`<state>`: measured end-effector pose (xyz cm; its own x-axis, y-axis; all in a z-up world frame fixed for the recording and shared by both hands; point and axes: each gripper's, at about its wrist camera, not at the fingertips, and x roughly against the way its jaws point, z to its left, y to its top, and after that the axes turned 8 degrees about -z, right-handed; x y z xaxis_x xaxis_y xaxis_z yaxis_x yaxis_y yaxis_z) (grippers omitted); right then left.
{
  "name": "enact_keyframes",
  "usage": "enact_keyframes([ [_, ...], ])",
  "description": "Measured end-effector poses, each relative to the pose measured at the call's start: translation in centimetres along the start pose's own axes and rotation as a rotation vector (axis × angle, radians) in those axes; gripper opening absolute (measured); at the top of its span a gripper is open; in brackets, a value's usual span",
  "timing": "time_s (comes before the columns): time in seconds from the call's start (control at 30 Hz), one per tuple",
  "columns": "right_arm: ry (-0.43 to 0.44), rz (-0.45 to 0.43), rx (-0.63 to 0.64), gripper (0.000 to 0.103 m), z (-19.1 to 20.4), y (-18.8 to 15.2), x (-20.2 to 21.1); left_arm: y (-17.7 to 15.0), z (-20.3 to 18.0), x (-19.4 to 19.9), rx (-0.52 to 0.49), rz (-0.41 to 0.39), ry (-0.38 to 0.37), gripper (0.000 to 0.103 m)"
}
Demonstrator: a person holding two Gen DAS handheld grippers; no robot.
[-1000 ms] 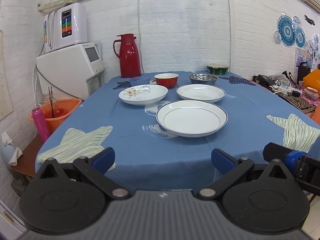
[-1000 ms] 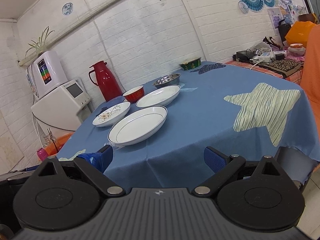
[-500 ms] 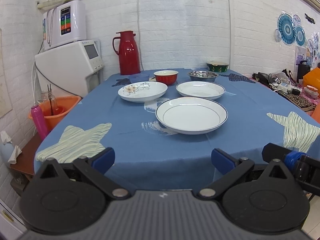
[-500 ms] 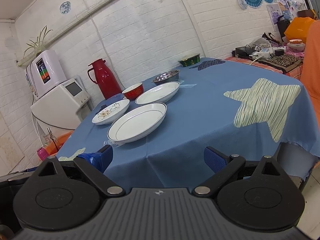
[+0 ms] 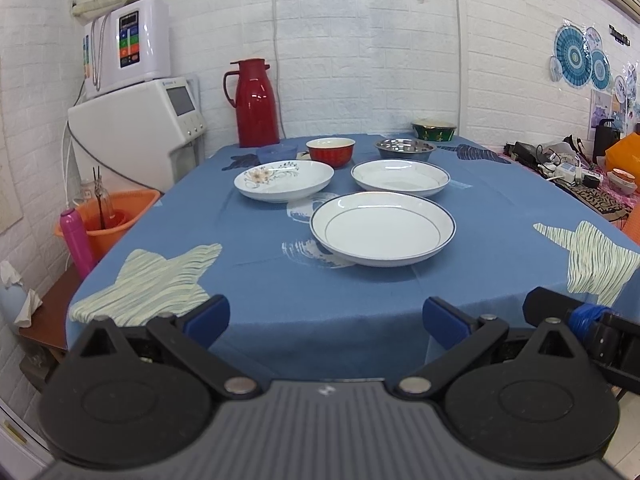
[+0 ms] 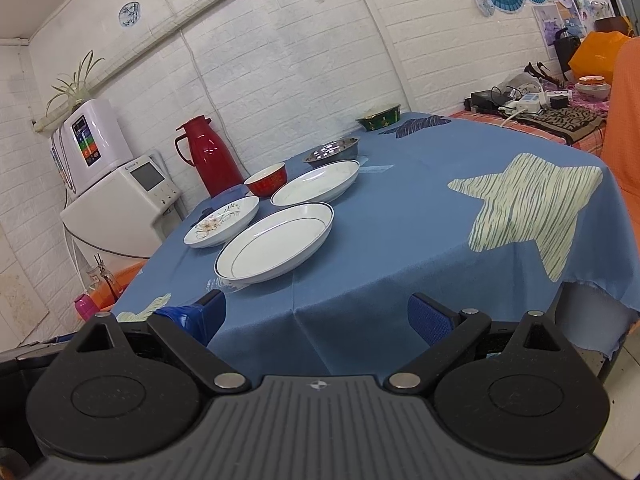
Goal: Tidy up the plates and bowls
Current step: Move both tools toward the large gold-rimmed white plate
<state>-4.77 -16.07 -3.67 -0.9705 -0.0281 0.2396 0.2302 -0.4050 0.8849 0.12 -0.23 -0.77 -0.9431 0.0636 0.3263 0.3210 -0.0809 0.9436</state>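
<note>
White brick room; a table (image 5: 500,216) under a blue cloth carries the crockery.

Left wrist view: the left gripper (image 5: 326,318) stands wide and empty off the near edge. A rimmed plate (image 5: 383,233) lies nearest, a floral plate (image 5: 283,180) and a plain plate (image 5: 400,177) behind it, then a red bowl (image 5: 331,151), a steel bowl (image 5: 405,148) and a green bowl (image 5: 434,130) toward the far edge. Over the last second the view has dropped slightly; nothing is moved.

Right wrist view: the right gripper (image 6: 316,320), equally wide and empty, has likewise dipped. The task appears unbegun, both grippers merely lining up.
</note>
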Motion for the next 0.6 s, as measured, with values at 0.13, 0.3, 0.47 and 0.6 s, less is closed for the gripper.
enact_keyframes([
  [0.13, -0.007, 0.013, -0.001, 0.085, -0.1, -0.2, -0.4, 0.2, 0.3, -0.8, 0.005, 0.002, 0.011, 0.102],
  [0.3, -0.033, 0.045, -0.007, 0.085, -0.6, -0.8, -1.2, 0.1, 0.1, -3.0, -0.004, 0.056, 0.003, 0.102],
  [0.47, -0.068, 0.089, -0.028, 0.085, -1.6, -1.3, -2.2, -0.1, -1.0, -5.5, -0.035, 0.114, -0.034, 0.102],
  [0.6, -0.086, 0.155, -0.029, 0.085, -2.2, -1.7, -3.8, 0.1, -1.8, -7.3, -0.072, 0.144, -0.045, 0.102],
])
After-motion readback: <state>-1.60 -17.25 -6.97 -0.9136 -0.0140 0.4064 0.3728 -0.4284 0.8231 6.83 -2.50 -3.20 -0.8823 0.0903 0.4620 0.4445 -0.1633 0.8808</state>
